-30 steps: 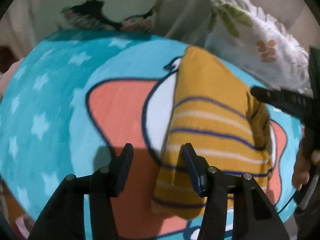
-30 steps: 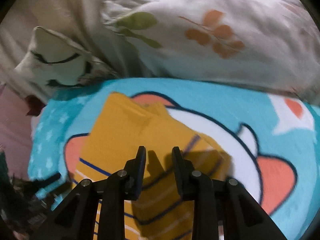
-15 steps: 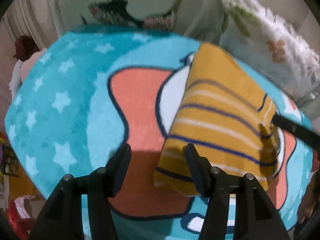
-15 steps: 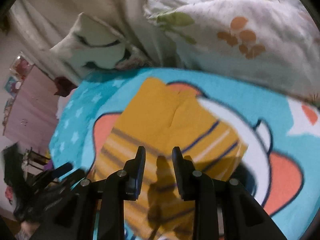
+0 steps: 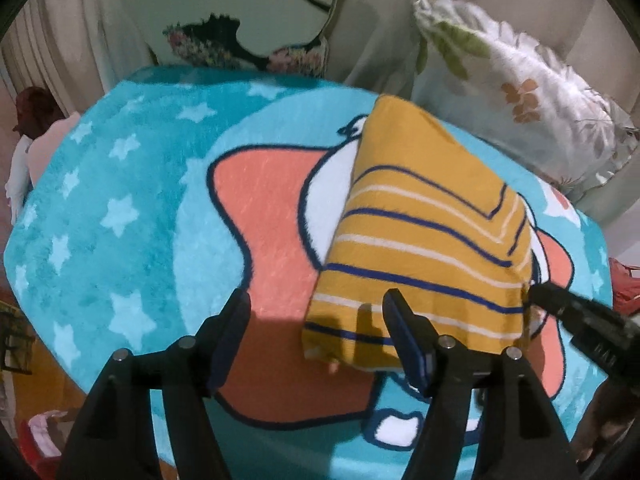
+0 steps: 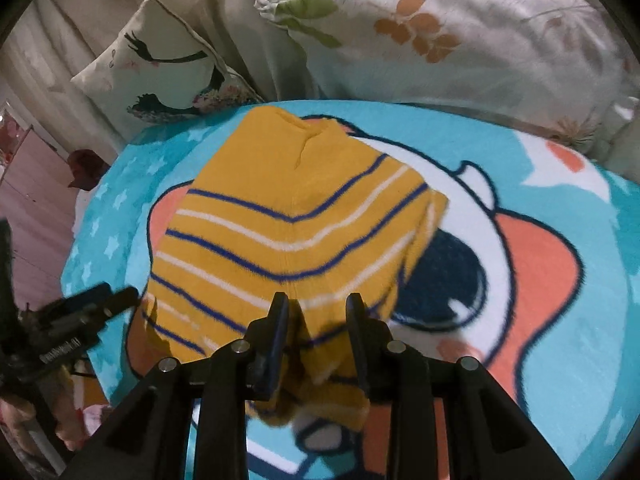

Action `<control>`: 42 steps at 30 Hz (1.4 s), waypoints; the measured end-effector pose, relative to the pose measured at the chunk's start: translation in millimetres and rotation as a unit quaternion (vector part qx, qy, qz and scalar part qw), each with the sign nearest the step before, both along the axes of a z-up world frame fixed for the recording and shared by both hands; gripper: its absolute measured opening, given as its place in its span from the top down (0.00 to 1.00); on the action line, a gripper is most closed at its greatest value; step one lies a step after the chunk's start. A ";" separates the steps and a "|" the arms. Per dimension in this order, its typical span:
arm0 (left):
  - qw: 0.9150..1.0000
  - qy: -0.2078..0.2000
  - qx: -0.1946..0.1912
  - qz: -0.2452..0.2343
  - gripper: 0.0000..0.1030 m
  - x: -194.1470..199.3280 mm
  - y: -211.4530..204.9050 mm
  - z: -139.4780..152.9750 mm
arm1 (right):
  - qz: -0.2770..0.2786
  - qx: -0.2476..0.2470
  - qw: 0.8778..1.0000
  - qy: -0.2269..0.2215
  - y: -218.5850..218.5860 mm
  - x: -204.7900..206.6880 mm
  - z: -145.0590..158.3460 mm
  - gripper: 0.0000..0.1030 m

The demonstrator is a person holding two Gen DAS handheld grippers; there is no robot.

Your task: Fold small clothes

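- Garment (image 5: 420, 236): small mustard-yellow knit piece with thin navy and white stripes across its near half; the far half is plain yellow.
- State: folded into a roughly rectangular, layered bundle.
- Pose: mostly flat, with the near edge bunched and hanging loosely.
- Location: on the blue cartoon-print blanket (image 5: 120, 216), right of centre.

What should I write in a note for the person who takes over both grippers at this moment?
Left gripper: open, holds nothing, above the near-left edge of the yellow striped garment.
Right gripper: open, its fingers on either side of the garment's near hem; I cannot tell whether it touches.
The garment lies folded into a compact block on the blue cartoon blanket, with pillows behind.
Done: side folds appear made.
Left: probably a final fold or some tidying at the loose near edge.
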State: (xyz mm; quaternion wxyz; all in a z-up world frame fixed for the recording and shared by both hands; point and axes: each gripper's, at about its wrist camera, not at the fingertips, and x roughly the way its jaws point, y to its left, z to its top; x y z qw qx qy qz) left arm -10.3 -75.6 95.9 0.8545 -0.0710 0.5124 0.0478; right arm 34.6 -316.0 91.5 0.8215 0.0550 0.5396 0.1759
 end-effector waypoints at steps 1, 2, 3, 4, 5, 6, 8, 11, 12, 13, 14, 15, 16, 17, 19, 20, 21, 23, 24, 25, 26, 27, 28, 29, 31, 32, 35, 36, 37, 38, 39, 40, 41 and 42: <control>1.000 -0.005 0.006 -0.001 0.34 0.1 -2.1 2.2 | -0.004 0.001 1.000 0.002 -7.0 -4.6 -0.5 0.68; 1.000 -0.011 0.014 -0.001 0.34 -1.7 -3.6 5.0 | -0.008 0.002 1.000 0.004 -8.7 -7.6 -1.3 0.68; 1.000 -0.017 0.023 0.000 0.34 -3.1 -7.9 8.8 | -0.012 0.003 1.000 0.006 -8.5 -9.4 -3.0 0.68; 0.999 -0.022 0.032 0.000 0.33 -3.3 -11.0 11.7 | -0.016 0.003 1.000 0.008 -10.1 -10.6 -4.9 0.67; 0.999 -0.026 0.040 0.001 0.32 -4.2 -12.9 14.0 | -0.019 0.000 1.000 0.008 -10.4 -10.7 -7.2 0.66; 0.998 -0.031 0.048 0.001 0.31 -5.7 -15.2 16.5 | -0.022 -0.006 1.000 0.008 -11.9 -11.3 -8.4 0.65; 0.998 -0.036 0.059 0.002 0.28 -6.5 -17.5 19.6 | -0.025 -0.012 1.000 0.004 -14.9 -11.9 -9.3 0.62; 0.997 -0.042 0.061 0.000 0.28 -8.9 -22.5 23.3 | -0.027 -0.028 0.999 -0.006 -16.1 -13.5 -7.3 0.60; 0.997 -0.043 0.062 -0.001 0.28 -8.8 -23.7 24.2 | -0.026 -0.035 0.999 -0.013 -16.6 -14.1 -5.7 0.60; 0.997 -0.043 0.063 0.000 0.28 -9.4 -25.0 24.9 | -0.025 -0.045 0.998 -0.022 -17.5 -14.5 -3.5 0.60; 0.997 -0.045 0.065 0.001 0.27 -10.0 -26.3 25.8 | -0.025 -0.056 0.998 -0.030 -18.2 -14.2 -1.4 0.59; 0.997 -0.048 0.067 0.001 0.27 -10.7 -26.9 27.9 | -0.023 -0.069 0.996 -0.041 -19.7 -14.0 1.3 0.58; 0.996 -0.051 0.069 0.002 0.27 -11.3 -28.3 29.5 | -0.020 -0.091 0.994 -0.059 -21.9 -13.4 5.9 0.58; 0.996 -0.055 0.071 0.004 0.26 -12.2 -28.5 31.2 | -0.018 -0.113 0.991 -0.076 -24.2 -13.2 10.6 0.58; 0.995 -0.066 0.078 0.010 0.24 -14.7 -28.1 35.6 | -0.018 -0.186 0.974 -0.126 -30.6 -13.0 22.4 0.53; 0.994 -0.071 0.083 0.014 0.23 -15.8 -28.6 37.2 | -0.017 -0.229 0.961 -0.151 -33.9 -12.7 27.6 0.51; 0.993 -0.079 0.090 0.018 0.22 -17.3 -27.9 39.7 | -0.015 -0.260 0.951 -0.168 -36.3 -12.5 30.9 0.49; 0.988 -0.104 0.109 0.036 0.18 -21.8 -26.0 46.0 | -0.006 -0.324 0.924 -0.201 -41.2 -12.8 36.9 0.47; 0.985 -0.117 0.116 0.045 0.16 -25.0 -25.5 49.6 | -0.002 -0.345 0.915 -0.211 -43.6 -12.8 39.1 0.45; 0.983 -0.128 0.119 0.049 0.14 -27.6 -25.3 53.4 | 0.003 -0.355 0.910 -0.215 -45.5 -13.5 41.2 0.43; 0.983 -0.136 0.117 0.049 0.13 -29.5 -25.1 56.4 | 0.008 -0.353 0.910 -0.216 -46.4 -15.4 43.0 0.42; 0.983 -0.141 0.105 0.042 0.13 -31.3 -25.3 59.5 | 0.011 -0.347 0.913 -0.214 -46.1 -17.2 43.6 0.40; 0.985 -0.144 0.094 0.033 0.13 -32.6 -26.0 62.3 | 0.018 -0.332 0.920 -0.208 -43.7 -20.3 43.1 0.39; 0.985 -0.147 0.090 0.029 0.13 -33.8 -27.0 64.5 | 0.027 -0.315 0.927 -0.200 -38.3 -23.1 41.7 0.39; 0.984 -0.153 0.088 0.017 0.13 -36.5 -33.0 67.3 | 0.039 -0.287 0.939 -0.184 -27.2 -28.9 36.6 0.38; 0.985 -0.151 0.087 0.008 0.13 -37.1 -35.7 67.8 | 0.042 -0.271 0.946 -0.174 -20.1 -31.4 32.9 0.38; 0.984 -0.151 0.097 -0.005 0.13 -41.0 -43.7 67.9 | 0.056 -0.214 0.965 -0.138 -4.5 -38.1 20.3 0.38; 0.983 -0.151 0.104 -0.006 0.13 -42.5 -45.4 67.5 | 0.059 -0.205 0.968 -0.131 -0.7 -40.3 17.2 0.38; 0.983 -0.150 0.107 -0.009 0.13 -43.9 -46.2 67.1 | 0.061 -0.197 0.971 -0.124 3.0 -41.3 14.0 0.38; 0.983 -0.148 0.109 -0.011 0.13 -44.9 -46.7 66.2 | 0.062 -0.193 0.972 -0.120 5.3 -43.1 11.3 0.38; 0.983 -0.145 0.108 -0.013 0.13 -45.9 -46.5 64.9 | 0.061 -0.189 0.973 -0.116 7.1 -43.4 8.8 0.38; 0.984 -0.142 0.106 -0.014 0.13 -47.0 -46.3 63.2 | 0.058 -0.186 0.975 -0.111 7.5 -44.3 6.9 0.38; 0.985 -0.136 0.104 -0.015 0.13 -47.4 -45.8 61.4 | 0.053 -0.181 0.976 -0.105 6.8 -45.0 5.0 0.38; 0.986 -0.129 0.103 -0.015 0.13 -47.1 -45.2 59.1 | 0.047 -0.174 0.979 -0.098 5.6 -44.1 3.5 0.38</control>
